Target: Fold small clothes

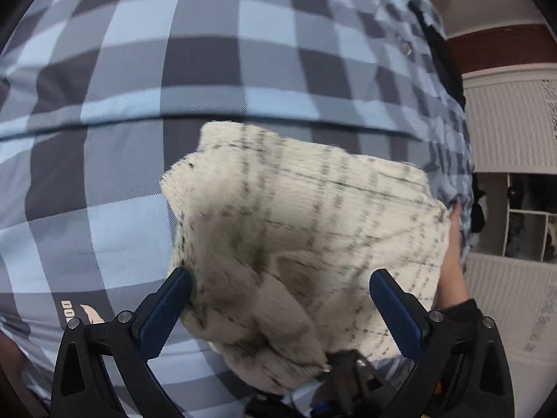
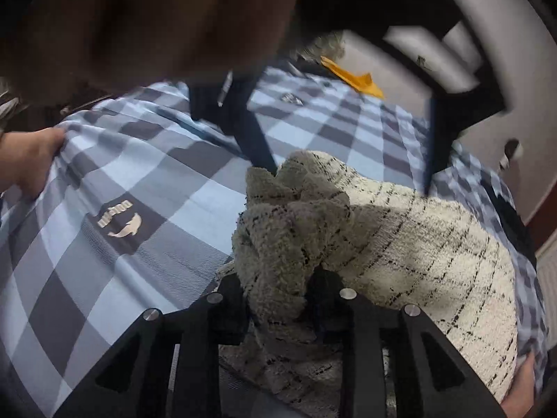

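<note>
A cream knit cloth with thin dark checks [image 1: 306, 230] hangs up off the surface, in front of the person's blue checked shirt [image 1: 139, 69]. My left gripper [image 1: 280, 287] is open, its blue fingers [image 1: 167, 310] wide on either side of the cloth, which lies between them. In the right wrist view my right gripper [image 2: 278, 299] is shut on a bunched edge of the same cloth [image 2: 400, 237], which drapes away to the right.
The person's checked shirt [image 2: 139, 188] fills most of both views, close behind the cloth. A bare hand [image 2: 28, 163] shows at left in the right wrist view. White panelled wall and shelves [image 1: 522, 216] lie at right in the left wrist view.
</note>
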A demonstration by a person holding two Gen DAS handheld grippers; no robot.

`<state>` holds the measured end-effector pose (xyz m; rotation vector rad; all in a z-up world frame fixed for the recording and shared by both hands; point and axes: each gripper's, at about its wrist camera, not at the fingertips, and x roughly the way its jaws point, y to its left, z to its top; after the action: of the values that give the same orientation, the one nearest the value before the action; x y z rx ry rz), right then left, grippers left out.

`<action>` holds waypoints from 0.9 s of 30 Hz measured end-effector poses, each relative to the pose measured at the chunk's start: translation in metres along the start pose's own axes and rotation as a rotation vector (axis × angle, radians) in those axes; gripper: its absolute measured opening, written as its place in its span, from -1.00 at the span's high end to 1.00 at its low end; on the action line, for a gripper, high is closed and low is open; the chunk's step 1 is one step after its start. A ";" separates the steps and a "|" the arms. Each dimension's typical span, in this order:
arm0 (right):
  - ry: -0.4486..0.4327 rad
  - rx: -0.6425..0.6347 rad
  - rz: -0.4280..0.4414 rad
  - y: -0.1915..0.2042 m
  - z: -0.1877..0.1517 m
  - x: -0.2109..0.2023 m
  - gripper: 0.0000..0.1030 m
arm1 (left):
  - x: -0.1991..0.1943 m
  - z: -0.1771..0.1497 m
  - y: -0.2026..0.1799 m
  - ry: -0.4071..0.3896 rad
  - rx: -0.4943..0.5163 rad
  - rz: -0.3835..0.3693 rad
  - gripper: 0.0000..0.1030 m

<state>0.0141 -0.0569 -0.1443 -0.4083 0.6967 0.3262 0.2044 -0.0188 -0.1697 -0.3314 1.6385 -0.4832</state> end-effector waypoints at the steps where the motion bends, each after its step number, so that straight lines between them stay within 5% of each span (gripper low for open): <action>1: -0.012 -0.006 0.008 0.000 -0.001 -0.001 0.46 | 0.000 0.003 0.004 0.002 -0.012 -0.014 -0.99; 5: -0.017 -0.008 0.064 -0.005 0.002 -0.002 0.35 | 0.012 0.001 0.003 -0.008 0.022 0.030 -0.99; 10: 0.025 -0.046 0.237 -0.012 0.006 -0.021 -0.28 | 0.035 -0.002 0.015 -0.063 0.046 0.172 -1.00; 15: 0.125 -0.043 0.431 -0.047 0.018 -0.062 -0.30 | 0.042 -0.008 0.030 -0.119 0.045 0.116 -1.00; 19: 0.104 0.198 0.340 -0.123 0.023 -0.079 -0.30 | 0.033 -0.017 0.025 -0.169 0.106 0.164 -1.00; 23: 0.161 0.342 0.039 -0.170 0.006 -0.061 -0.31 | 0.010 -0.021 0.012 -0.243 0.142 0.303 -1.00; 24: 0.217 0.380 0.020 -0.177 -0.001 -0.050 -0.31 | 0.004 -0.020 0.007 -0.261 0.143 0.340 -1.00; 27: 0.305 0.517 0.145 -0.187 -0.018 -0.028 -0.31 | -0.022 -0.029 -0.010 -0.336 0.177 0.390 -1.00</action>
<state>0.0628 -0.2326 -0.0903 0.0893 1.0777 0.2096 0.1776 -0.0135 -0.1437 0.0422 1.2809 -0.2557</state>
